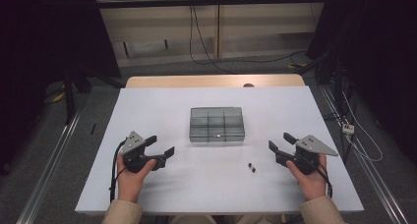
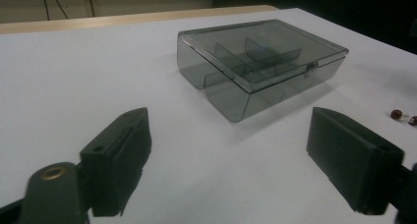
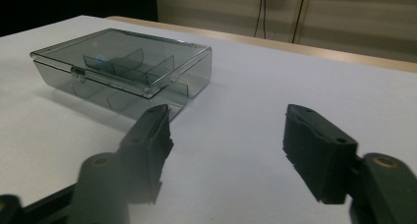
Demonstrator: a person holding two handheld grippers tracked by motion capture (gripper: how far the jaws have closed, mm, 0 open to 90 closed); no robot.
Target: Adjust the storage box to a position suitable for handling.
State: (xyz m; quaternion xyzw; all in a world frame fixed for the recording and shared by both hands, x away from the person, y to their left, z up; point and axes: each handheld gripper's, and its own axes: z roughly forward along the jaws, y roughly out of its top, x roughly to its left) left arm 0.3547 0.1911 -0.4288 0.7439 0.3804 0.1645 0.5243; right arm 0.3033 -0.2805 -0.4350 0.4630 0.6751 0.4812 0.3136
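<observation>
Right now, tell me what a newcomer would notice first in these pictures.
The smoky clear box with its lid shut sits in the middle of the white table, with dividers visible inside. On either side a hand holds a black tool, the left tool and the right tool, both open and empty, pointing toward the box. Two small dark beads lie on the table nearer the right tool.

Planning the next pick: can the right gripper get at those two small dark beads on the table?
Probably yes: the beads lie on bare table just left of the right gripper, jaws open, nothing between.
</observation>
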